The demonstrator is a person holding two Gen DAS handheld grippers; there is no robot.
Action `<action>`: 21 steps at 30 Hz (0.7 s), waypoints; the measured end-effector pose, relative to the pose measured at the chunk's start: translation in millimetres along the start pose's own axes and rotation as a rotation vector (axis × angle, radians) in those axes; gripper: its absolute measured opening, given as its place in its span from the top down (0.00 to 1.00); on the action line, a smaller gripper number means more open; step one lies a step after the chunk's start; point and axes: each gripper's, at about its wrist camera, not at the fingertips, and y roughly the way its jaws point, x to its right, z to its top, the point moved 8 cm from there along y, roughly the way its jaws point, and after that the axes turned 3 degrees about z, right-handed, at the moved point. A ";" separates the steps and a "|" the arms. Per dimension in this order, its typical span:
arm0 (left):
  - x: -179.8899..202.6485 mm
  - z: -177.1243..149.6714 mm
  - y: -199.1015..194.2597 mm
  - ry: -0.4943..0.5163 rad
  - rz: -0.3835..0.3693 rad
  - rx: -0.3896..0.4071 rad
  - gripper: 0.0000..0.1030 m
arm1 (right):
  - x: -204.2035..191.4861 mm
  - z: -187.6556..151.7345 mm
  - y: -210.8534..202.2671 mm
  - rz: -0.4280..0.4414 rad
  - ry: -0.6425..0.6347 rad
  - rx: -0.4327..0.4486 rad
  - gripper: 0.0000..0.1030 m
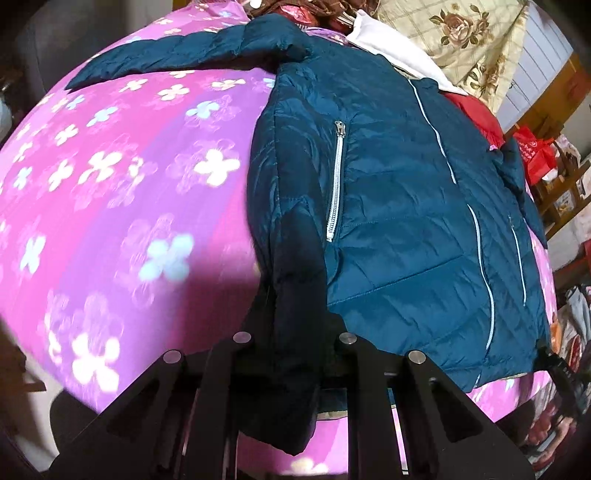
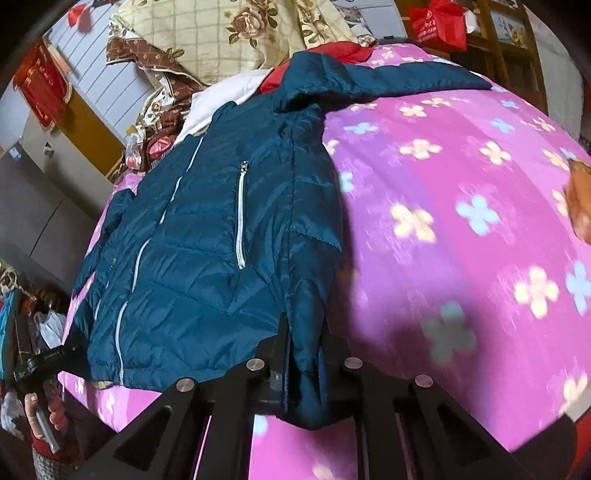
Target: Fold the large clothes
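A teal quilted jacket (image 1: 388, 206) with white zippers lies front up on a pink flowered bedspread (image 1: 129, 184). Its sleeves stretch outward across the bed. My left gripper (image 1: 295, 332) is shut on the jacket's lower left hem corner, and the fabric hangs down between the fingers. In the right wrist view, the jacket (image 2: 192, 240) lies left of centre on the bedspread (image 2: 461, 221). My right gripper (image 2: 304, 354) is shut on the lower right hem corner. The left gripper (image 2: 40, 363) also shows there at the far left, held in a hand.
Folded floral bedding (image 2: 221, 33), white cloth (image 2: 221, 99) and a red garment (image 1: 480, 114) are piled at the head of the bed behind the jacket. A red bag (image 2: 439, 22) and wooden shelves (image 1: 561, 192) stand beside the bed.
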 end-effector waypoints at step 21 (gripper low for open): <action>19.0 -12.3 -83.1 0.052 0.110 0.234 0.80 | -1.9 -2.0 -73.4 -0.138 -0.025 0.227 0.54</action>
